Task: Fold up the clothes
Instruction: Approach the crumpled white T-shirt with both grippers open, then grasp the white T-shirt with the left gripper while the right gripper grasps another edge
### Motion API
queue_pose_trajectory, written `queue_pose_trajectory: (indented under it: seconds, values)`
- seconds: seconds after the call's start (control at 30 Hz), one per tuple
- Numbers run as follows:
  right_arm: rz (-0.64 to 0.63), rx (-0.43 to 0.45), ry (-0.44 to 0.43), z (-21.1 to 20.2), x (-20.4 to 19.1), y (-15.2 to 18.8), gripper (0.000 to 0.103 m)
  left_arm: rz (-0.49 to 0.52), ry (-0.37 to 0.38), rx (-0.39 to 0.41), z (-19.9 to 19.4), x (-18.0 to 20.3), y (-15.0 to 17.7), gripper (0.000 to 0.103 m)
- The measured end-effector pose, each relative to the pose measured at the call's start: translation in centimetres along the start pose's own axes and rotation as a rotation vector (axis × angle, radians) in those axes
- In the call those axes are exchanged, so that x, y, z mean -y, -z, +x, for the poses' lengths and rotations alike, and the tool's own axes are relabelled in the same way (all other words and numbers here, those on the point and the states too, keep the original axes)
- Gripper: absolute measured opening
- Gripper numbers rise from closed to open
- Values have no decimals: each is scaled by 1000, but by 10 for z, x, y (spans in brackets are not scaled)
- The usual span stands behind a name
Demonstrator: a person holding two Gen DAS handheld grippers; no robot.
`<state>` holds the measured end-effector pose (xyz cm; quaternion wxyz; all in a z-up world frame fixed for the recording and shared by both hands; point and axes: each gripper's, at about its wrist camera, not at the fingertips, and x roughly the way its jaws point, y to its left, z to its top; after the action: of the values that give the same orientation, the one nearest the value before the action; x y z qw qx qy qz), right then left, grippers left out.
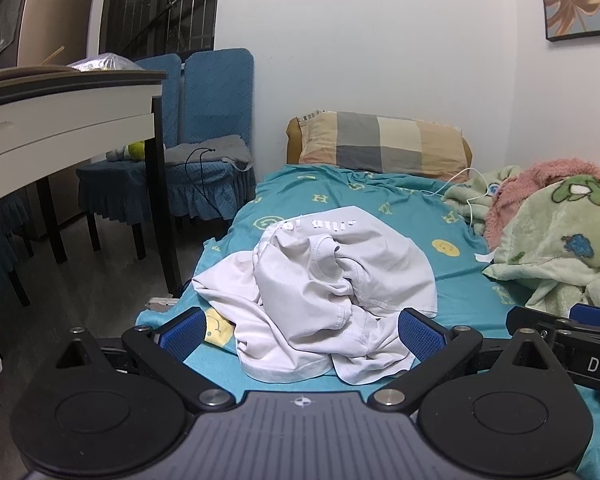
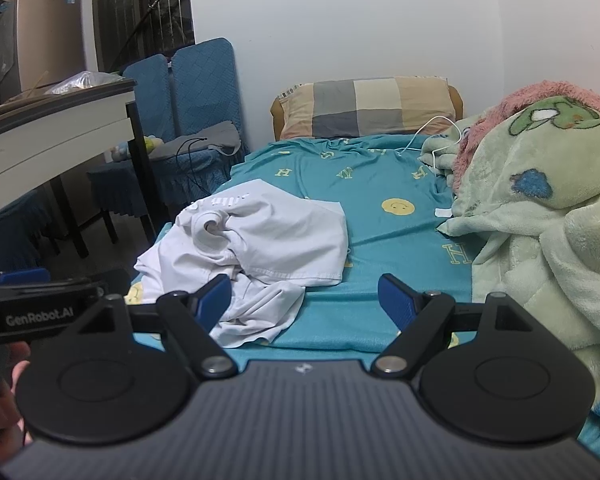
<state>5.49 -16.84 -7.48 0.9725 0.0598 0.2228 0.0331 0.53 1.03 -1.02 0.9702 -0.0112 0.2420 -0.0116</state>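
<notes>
A crumpled white T-shirt (image 1: 320, 284) lies in a heap on the teal bed sheet (image 1: 464, 292); it also shows in the right wrist view (image 2: 260, 252). My left gripper (image 1: 302, 332) is open, its blue pads on either side of the heap's near edge, not closed on it. My right gripper (image 2: 306, 300) is open and empty, to the right of the shirt over bare sheet (image 2: 380, 240). Its left pad (image 2: 214, 300) overlaps the shirt's near corner in view. Each gripper shows at the edge of the other's view.
A checked pillow (image 1: 380, 142) lies at the bed's head. A green and pink fleece blanket (image 2: 540, 208) is piled along the right side with a white cable (image 2: 424, 132). A table (image 1: 60, 120) and blue chairs (image 1: 204, 120) stand left of the bed.
</notes>
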Motion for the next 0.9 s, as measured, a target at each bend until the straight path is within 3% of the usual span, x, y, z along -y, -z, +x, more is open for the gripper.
queue_pose_trajectory:
  seconds: [0.37,0.53,0.8,0.9]
  values:
    - [59,5,18,-6,8,0,82,-8,35,10,9,-1,0,100]
    - [106,-3,21,-6,18,0,82,40,68,-15,55,9,-23,90]
    - [152,-36,31,12,29,2,82,172,113,-40,160,31,-54,72]
    - [159,-47,44,21,33,4,82,193,80,-58,195,30,-48,55]
